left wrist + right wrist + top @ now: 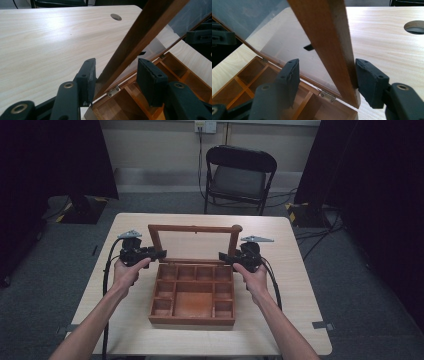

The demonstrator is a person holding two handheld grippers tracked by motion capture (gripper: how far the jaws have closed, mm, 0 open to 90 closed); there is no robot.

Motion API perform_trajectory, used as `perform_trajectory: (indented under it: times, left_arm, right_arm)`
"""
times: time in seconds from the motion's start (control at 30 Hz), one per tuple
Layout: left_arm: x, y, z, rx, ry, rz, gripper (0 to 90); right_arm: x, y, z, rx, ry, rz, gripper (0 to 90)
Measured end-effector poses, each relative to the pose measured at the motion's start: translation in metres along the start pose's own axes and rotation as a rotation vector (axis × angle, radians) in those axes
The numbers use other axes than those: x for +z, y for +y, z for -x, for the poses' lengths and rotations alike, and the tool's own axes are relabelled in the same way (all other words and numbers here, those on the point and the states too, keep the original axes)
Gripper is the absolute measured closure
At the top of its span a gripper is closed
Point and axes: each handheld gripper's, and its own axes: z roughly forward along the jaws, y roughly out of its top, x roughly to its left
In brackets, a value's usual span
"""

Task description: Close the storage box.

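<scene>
The wooden box (192, 295) sits in the middle of the table (295, 270), a bit nearer the person's edge, and its lid (194, 228) with the see-through pane stands up at the back. The left gripper (115, 75) has its jaws spread wide around the left side bar of the lid, low down by the small metal hinge (113, 91); one jaw is just beside the wood and the other is apart from it. The right gripper (327, 80) is spread around the right side bar the same way, with one jaw touching the wood or very close to it and the other well off it. So neither one is pinching the lid. From above, both hands are at the back corners of the box. The lid looks fully up and the little compartments look empty. It is hard to tell if the lid is being let go or about to be shut. If it is to be shut, the whole way down is still left.
</scene>
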Motion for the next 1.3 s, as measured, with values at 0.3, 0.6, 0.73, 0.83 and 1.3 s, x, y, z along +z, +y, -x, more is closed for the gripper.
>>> perform_trajectory:
  times: [0.3,0.6,0.73,0.83,1.3]
  left_arm:
    - [-0.003,-0.001,0.006,0.021,0.004,0.009,47.1]
    - [-0.008,-0.003,0.016,0.046,0.009,0.006,42.2]
    - [-0.011,-0.005,0.019,0.062,0.008,-0.011,40.9]
    - [-0.013,-0.005,0.022,0.056,0.002,-0.012,37.8]
    - [-0.017,-0.016,0.031,0.046,0.02,-0.049,23.0]
  right_arm:
    - [-0.001,-0.001,-0.004,-0.009,-0.007,-0.012,34.8]
    - [-0.006,-0.006,-0.008,0.008,0.0,-0.02,30.1]
    - [-0.011,-0.009,-0.01,0.003,-0.005,-0.015,28.3]
    - [-0.016,-0.012,-0.012,-0.001,-0.011,-0.007,26.1]
    - [-0.04,-0.024,-0.01,0.006,-0.019,-0.04,21.0]
